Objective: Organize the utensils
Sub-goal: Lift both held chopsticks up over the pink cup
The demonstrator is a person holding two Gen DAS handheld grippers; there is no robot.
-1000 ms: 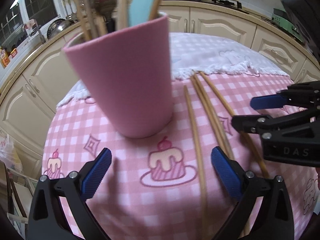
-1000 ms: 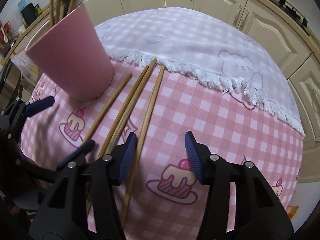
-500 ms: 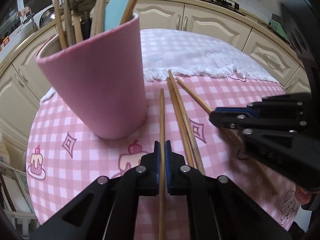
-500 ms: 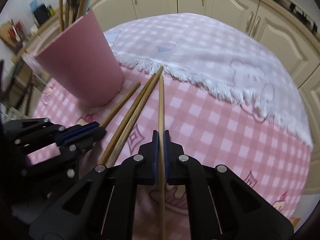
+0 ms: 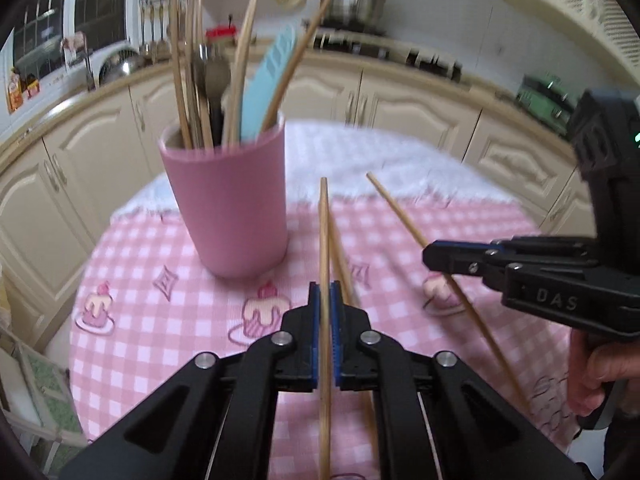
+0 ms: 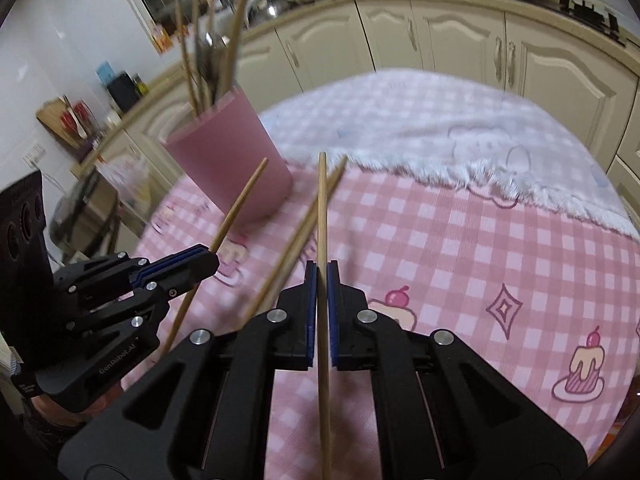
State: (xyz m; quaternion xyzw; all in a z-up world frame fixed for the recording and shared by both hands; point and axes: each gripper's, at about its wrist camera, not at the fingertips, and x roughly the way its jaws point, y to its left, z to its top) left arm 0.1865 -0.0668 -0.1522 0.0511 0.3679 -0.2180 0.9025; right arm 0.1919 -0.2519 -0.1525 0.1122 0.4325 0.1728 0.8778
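A pink cup stands on the pink checked cloth, holding several wooden chopsticks, a spoon and a light-blue utensil; it also shows in the right wrist view. My left gripper is shut on a wooden chopstick, lifted off the cloth. My right gripper is shut on another chopstick, also lifted. The right gripper shows in the left wrist view with its chopstick. The left gripper shows in the right wrist view. Two more chopsticks lie on the cloth between them.
The round table has a white fringed cloth on its far half. Cream kitchen cabinets ring the table. A counter with pots and bottles lies behind the cup.
Both grippers closed on a chopstick each, then lifted them off the cloth. The views tilted up, showing more of the kitchen behind the cup.
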